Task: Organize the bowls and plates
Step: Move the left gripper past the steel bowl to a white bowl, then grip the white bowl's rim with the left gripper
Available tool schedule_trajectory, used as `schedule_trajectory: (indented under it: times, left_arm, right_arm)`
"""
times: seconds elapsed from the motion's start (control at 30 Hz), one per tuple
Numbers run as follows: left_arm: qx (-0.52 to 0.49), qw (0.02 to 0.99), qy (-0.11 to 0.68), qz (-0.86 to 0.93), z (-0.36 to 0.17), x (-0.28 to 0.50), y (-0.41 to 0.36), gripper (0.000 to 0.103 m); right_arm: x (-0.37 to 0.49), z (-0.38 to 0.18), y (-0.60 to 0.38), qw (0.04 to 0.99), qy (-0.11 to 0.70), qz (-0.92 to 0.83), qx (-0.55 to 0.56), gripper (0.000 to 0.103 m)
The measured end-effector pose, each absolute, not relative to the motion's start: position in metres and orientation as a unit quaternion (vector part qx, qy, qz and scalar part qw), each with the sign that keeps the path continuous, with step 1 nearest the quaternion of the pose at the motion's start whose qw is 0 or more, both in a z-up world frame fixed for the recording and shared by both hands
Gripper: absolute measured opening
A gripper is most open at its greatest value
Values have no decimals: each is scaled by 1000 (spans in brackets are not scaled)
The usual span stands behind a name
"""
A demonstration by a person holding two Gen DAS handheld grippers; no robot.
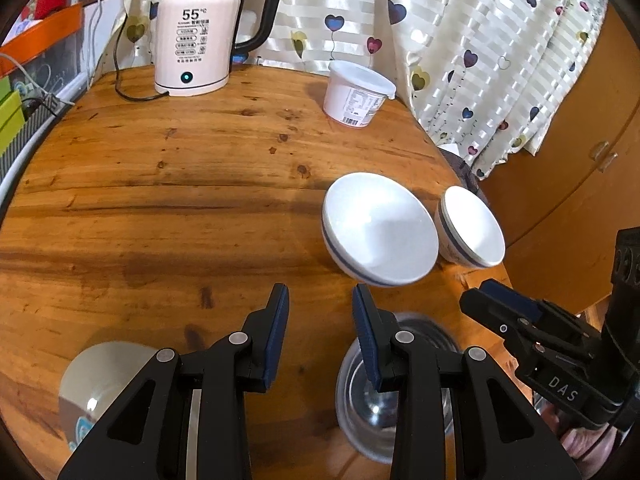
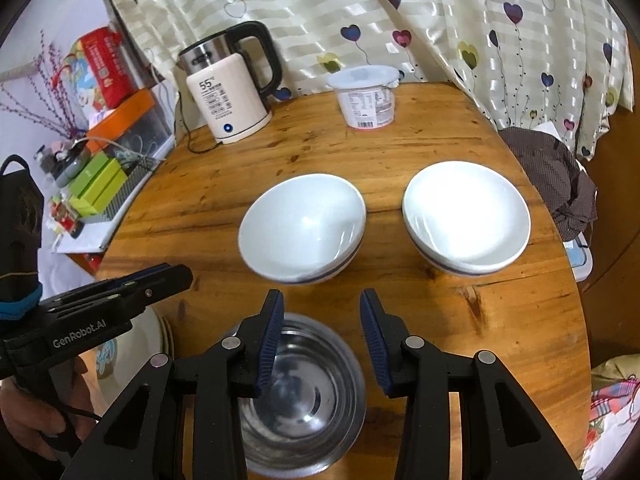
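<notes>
Scene: round wooden table [image 2: 460, 152]; kettle [image 2: 228, 92] and lidded white tub [image 2: 366, 96] at the far edge, well apart from the dishes.

Task's things: two white bowls with a dark band sit side by side mid-table, left white bowl [image 2: 302, 226] and right white bowl [image 2: 466, 216], close but not touching. A steel bowl [image 2: 308, 392] sits at the near edge, just below the left white bowl. A pale plate [image 1: 106, 376] lies at the near left, partly hidden by the left tool.

Right gripper [image 2: 322, 336]: fingers apart, nothing between them; hovers over the steel bowl's far rim, pointing steeply down.

Left gripper [image 1: 320, 332]: fingers apart, empty; hangs over bare wood between the plate and the steel bowl.

Step in hand (judged): picking a first bowl to nest, likely the steel one or the left white one.

How to do it well: put one finger inside the rim and one outside, then close on the wall; a pinch across the whole bowl looks too wide. Grip low on the rim, since glazed and steel walls look slippery.

Risk: the steel bowl is near the table edge, so a nudge could push it off. Keep the left tool clear of the right.

Unclear: whether the plate is a single one or a stack.
</notes>
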State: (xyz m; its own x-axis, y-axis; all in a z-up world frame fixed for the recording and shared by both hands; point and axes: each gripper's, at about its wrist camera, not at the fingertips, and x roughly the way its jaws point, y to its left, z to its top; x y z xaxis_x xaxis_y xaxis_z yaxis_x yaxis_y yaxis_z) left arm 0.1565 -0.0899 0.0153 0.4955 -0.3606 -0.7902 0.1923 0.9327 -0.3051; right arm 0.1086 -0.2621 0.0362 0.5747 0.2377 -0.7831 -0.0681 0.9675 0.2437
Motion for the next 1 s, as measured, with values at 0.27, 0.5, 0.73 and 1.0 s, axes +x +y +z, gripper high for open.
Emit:
schedule_trajectory:
  times: [0.27, 0.5, 0.73, 1.0]
  left_arm:
    - [-102, 854, 481, -168, 7, 181, -100, 34]
    - [-106, 851, 485, -169, -3, 198, -108, 34]
    - [-103, 845, 496, -172, -15, 209, -117, 34]
    - [-92, 847, 493, -177, -18, 212, -124, 25]
  right_arm:
    - [133, 28, -270, 880, 455, 82, 111, 30]
    - [155, 16, -274, 873, 464, 84, 125, 24]
    - [168, 6, -276, 868, 471, 82, 131, 20]
    - [172, 4, -277, 867, 472, 85, 133, 17]
